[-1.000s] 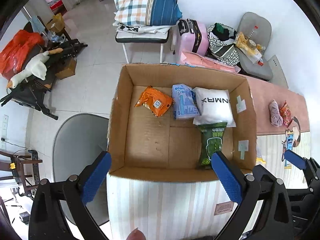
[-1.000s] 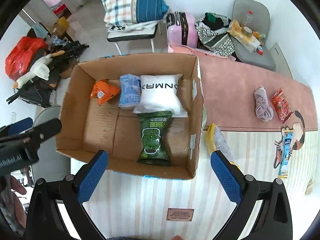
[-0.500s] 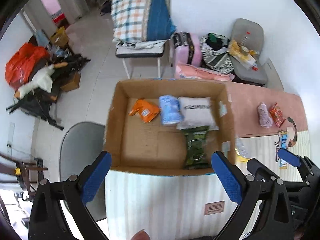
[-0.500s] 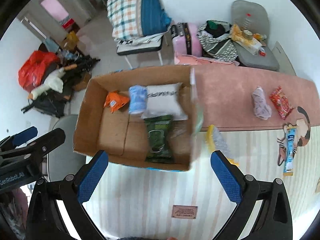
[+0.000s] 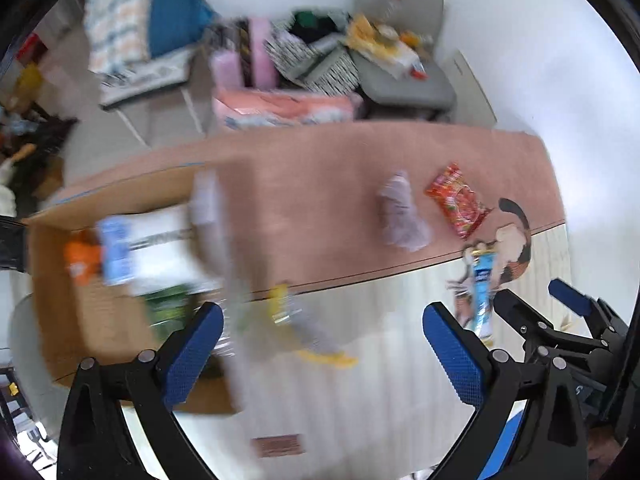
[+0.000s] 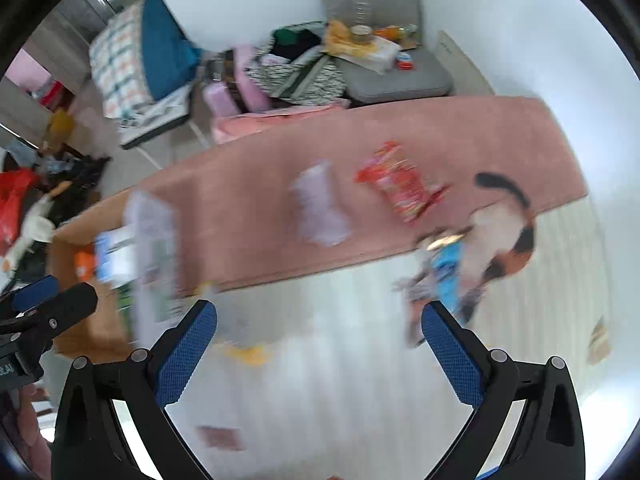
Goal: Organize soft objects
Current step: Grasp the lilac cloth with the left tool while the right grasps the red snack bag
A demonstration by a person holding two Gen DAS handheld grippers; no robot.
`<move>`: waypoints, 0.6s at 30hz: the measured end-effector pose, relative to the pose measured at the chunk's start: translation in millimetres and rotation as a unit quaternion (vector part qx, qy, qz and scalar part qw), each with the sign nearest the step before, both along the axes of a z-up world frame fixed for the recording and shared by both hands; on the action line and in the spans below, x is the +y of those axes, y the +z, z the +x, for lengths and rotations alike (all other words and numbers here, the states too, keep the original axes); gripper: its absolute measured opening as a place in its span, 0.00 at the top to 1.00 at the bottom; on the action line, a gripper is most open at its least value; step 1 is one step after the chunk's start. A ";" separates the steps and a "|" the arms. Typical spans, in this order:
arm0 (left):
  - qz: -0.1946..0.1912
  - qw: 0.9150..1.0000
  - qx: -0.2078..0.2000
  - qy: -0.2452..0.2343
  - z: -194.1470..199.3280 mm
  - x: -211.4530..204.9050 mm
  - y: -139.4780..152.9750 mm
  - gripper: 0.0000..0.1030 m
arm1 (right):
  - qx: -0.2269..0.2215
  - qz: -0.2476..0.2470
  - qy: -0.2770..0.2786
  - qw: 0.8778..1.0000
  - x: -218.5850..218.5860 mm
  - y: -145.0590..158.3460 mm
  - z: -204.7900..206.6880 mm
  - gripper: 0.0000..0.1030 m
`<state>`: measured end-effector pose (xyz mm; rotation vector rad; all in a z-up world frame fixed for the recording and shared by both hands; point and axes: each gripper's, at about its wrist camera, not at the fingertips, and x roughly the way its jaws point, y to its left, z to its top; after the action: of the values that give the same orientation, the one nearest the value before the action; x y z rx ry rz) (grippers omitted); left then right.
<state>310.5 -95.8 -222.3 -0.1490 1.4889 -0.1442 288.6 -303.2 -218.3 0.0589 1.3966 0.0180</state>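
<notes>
Both views are blurred by motion. The cardboard box [image 5: 100, 344] sits at the left with orange, blue, white and green packets inside. On the pink cloth lie a pale purple soft bundle [image 5: 400, 216] and a red snack packet [image 5: 456, 200]; a blue packet [image 5: 482, 292] lies on the striped cloth, and a yellow-and-grey item [image 5: 312, 332] lies beside the box. My left gripper [image 5: 320, 344] is open and empty above the striped cloth. My right gripper [image 6: 320, 344] is open and empty too, with the purple bundle [image 6: 320, 208], red packet [image 6: 396, 184] and blue packet [image 6: 448, 272] ahead of it.
A grey chair [image 5: 400, 40] piled with bags and bottles, a pink suitcase [image 5: 256, 52] and a stool with a plaid pillow [image 5: 132, 20] stand behind the table. A small label [image 5: 276, 446] lies on the striped cloth. Clutter with a red bag [image 6: 12, 200] fills the floor at left.
Both grippers have swung to the right, away from the box, which has shifted to the left of both views. The loose items on the cloth now sit nearer the centre. Both stay open.
</notes>
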 end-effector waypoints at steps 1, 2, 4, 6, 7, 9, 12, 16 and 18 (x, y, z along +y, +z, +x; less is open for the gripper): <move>-0.008 1.000 0.015 0.000 10.3 -12.2 -12.5 0.03 | 0.009 -0.003 0.017 1.000 -13.0 -12.5 16.5 0.00; -0.023 0.999 0.039 0.004 26.6 -28.4 -31.6 0.03 | 0.016 -0.005 0.037 0.999 -22.6 -24.9 31.2 0.00; -0.036 0.996 0.076 0.008 45.1 -47.2 -57.0 0.07 | 0.035 -0.009 0.070 0.997 -37.5 -49.3 55.1 0.00; -0.045 0.993 0.112 0.016 66.3 -66.0 -89.5 0.07 | 0.062 -0.010 0.088 0.994 -51.1 -74.3 76.3 0.00; -0.045 0.992 0.121 0.019 71.0 -69.6 -99.0 0.07 | 0.071 -0.015 0.107 0.992 -54.5 -88.5 89.0 0.00; -0.046 0.987 0.150 0.023 85.4 -79.4 -127.9 0.07 | 0.081 -0.028 0.138 0.987 -57.6 -107.9 105.7 0.00; -0.053 0.981 0.182 0.040 98.9 -85.7 -161.1 0.07 | 0.111 -0.032 0.169 0.979 -59.8 -141.3 128.2 0.00; -0.035 0.978 0.205 0.032 108.4 -97.2 -189.3 0.07 | 0.141 -0.036 0.193 0.970 -60.2 -171.1 145.0 0.00; -0.027 0.976 0.216 0.022 109.8 -104.0 -200.7 0.07 | 0.154 -0.038 0.201 0.967 -59.0 -183.4 150.2 0.00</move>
<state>420.3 -199.7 -423.0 -0.2691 1.9146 -0.1217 438.8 -362.2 -401.7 -0.2981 1.6990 0.3051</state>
